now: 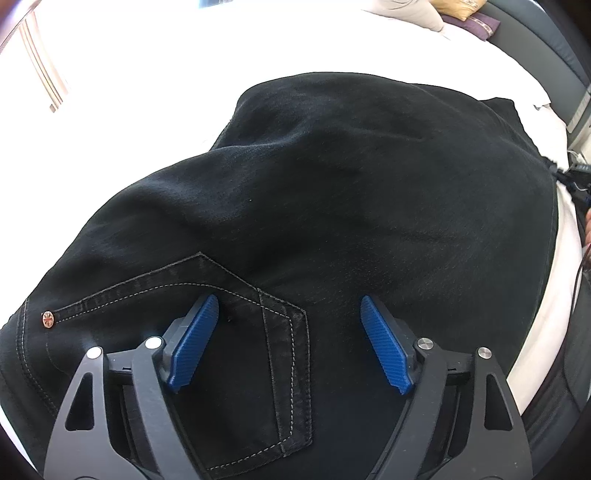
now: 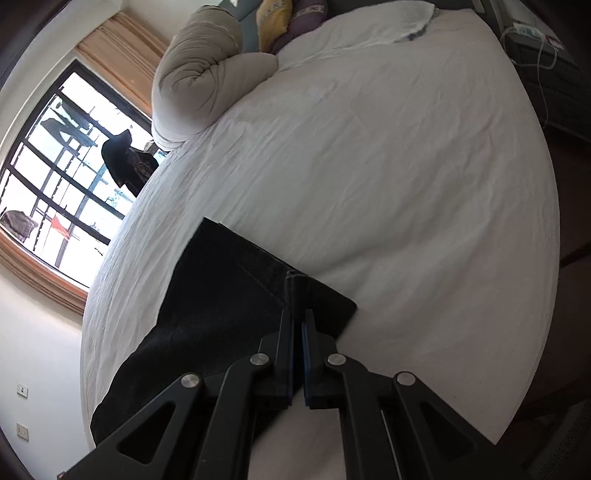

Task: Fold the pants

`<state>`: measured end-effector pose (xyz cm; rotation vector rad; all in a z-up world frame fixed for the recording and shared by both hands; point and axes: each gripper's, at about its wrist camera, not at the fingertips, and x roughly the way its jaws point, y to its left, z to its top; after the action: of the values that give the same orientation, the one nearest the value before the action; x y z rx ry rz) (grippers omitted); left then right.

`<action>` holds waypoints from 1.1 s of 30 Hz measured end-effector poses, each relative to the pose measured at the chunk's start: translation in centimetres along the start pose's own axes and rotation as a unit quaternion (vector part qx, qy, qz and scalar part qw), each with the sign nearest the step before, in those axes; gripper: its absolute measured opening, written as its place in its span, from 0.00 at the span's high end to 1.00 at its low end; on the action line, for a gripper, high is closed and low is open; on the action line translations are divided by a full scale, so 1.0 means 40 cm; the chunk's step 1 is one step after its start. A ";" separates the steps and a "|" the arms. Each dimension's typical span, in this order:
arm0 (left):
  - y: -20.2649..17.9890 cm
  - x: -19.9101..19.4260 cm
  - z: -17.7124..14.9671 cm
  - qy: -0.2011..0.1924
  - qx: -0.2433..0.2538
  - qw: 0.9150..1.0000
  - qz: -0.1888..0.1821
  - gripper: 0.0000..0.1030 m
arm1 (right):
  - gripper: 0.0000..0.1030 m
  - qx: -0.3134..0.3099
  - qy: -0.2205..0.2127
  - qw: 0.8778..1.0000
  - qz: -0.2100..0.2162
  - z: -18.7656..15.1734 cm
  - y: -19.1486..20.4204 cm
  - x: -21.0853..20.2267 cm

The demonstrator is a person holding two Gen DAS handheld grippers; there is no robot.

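Black jeans (image 1: pixel 351 184) lie spread on the white bed sheet (image 1: pixel 147 74). My left gripper (image 1: pixel 289 301) hangs just above their back pocket (image 1: pixel 236 332), blue pads wide apart and nothing pinched between them. A copper rivet (image 1: pixel 48 318) marks the pocket corner at the left. In the right wrist view the leg end of the jeans (image 2: pixel 221 295) lies flat on the sheet. My right gripper (image 2: pixel 297 314) is shut on a raised pinch of that fabric near the hem. The same hem corner shows pulled out at the far right of the left wrist view.
The sheet (image 2: pixel 388 166) stretches beyond the jeans. A rolled beige duvet (image 2: pixel 199 85) and pillows (image 2: pixel 275 18) lie at the bed's head. A barred window (image 2: pixel 55 177) is to the left, and a dark bedside unit with a white cable (image 2: pixel 543 51) to the right.
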<state>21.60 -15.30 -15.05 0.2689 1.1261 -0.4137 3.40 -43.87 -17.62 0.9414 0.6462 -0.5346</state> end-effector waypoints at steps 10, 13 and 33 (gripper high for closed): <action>-0.007 0.002 -0.021 -0.011 -0.001 1.000 -0.011 0.13 | 0.99 0.027 -0.001 1.000 0.002 -0.019 -0.028 0.008; -0.009 0.004 -0.028 -0.015 0.001 1.000 -0.014 0.12 | 0.93 0.025 0.015 1.000 -0.010 -0.017 -0.025 0.000; -0.006 -0.003 -0.057 -0.028 0.003 0.999 -0.031 0.03 | 1.00 -0.096 0.164 0.980 0.059 0.052 0.328 0.309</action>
<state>19.61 -14.55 -15.88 0.2274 1.0808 -0.4762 21.30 -40.96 -18.15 0.8850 0.9153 -0.2062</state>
